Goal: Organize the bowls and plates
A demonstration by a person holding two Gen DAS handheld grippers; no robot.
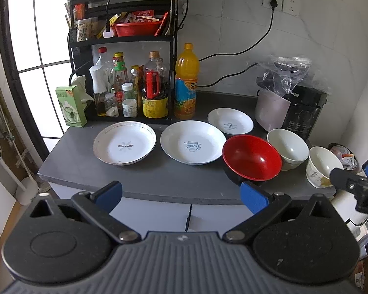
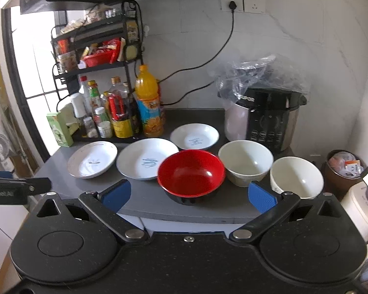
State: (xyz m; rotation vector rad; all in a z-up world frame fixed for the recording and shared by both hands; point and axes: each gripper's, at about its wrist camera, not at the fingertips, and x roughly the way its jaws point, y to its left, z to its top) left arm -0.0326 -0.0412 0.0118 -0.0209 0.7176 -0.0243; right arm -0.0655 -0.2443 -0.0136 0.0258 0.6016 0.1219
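While every dish lies single and unstacked, the task reads as not yet begun: three plates and three bowls remain to be gathered, probably plates with plates and bowls with bowls. All six rest on the dark tabletop, toward its front half. The left plate, white with a thin dark rim line and a small grey motif, lies apart from the middle plate, the largest, plain white with blue script at its centre. The small plate sits behind and to the right, near the cooker. The red bowl, glossy red inside and black outside, stands at the front edge and appears to overlap or touch the middle plate's rim. Beside it stands the cream bowl, then the white bowl, which carries a faint printed pattern on its side in the left wrist view.

Both tools hover short of the tabletop edge, holding nothing. The left claw is spread wide; the right claw is likewise spread, framing the red bowl. Behind the dishes stand a condiment rack, an orange drink bottle and a pressure cooker topped with a plastic bag.
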